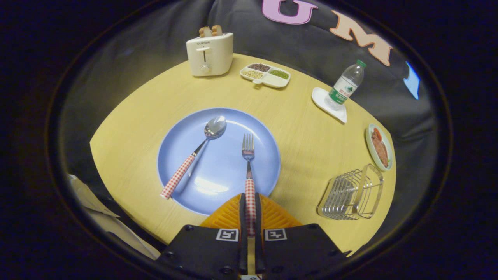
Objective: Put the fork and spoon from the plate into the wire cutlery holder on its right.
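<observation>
Clenched on the fork's (248, 163) red-and-white checked handle, the gripper (251, 206) has both fingers pressed against it at the plate's (218, 182) six o'clock rim. Its steel tines point toward twelve o'clock over the round blue plate. At ten o'clock from the fork lies the spoon (194, 155), same checked handle, shiny bowl upward. Off at the plate's three o'clock, on the yellow tabletop (307, 136), stands the wire cutlery holder (351, 192).

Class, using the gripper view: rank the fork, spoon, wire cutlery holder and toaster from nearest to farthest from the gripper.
1. Fork: handle clamped in the gripper.
2. Spoon: on the plate, left of the fork.
3. Wire cutlery holder: right, off the plate.
4. Toaster: table's far edge.
</observation>
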`<state>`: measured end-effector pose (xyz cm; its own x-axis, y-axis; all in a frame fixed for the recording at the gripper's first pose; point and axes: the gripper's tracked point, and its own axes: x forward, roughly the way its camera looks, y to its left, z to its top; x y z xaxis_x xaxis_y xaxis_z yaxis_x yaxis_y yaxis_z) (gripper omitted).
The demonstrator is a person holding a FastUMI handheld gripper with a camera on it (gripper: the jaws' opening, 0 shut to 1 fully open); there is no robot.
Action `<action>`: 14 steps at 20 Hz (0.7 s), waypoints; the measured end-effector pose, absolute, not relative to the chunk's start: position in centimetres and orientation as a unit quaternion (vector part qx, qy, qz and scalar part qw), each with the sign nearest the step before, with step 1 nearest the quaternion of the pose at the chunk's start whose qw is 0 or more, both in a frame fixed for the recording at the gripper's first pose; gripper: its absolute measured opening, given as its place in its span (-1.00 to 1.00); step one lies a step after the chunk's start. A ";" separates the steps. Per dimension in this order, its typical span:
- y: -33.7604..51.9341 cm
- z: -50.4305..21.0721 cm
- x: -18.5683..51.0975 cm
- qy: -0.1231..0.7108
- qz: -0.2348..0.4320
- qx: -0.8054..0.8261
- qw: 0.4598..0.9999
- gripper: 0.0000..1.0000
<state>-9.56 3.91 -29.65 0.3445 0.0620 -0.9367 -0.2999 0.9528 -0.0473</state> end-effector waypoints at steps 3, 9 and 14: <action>3.7 -29.1 -10.0 0.564 0.115 -0.104 0.811 -0.79; 1.3 -25.2 -9.4 0.557 0.112 -0.096 0.818 -0.79; -1.7 -21.6 -9.3 0.556 0.106 -0.091 0.819 -0.80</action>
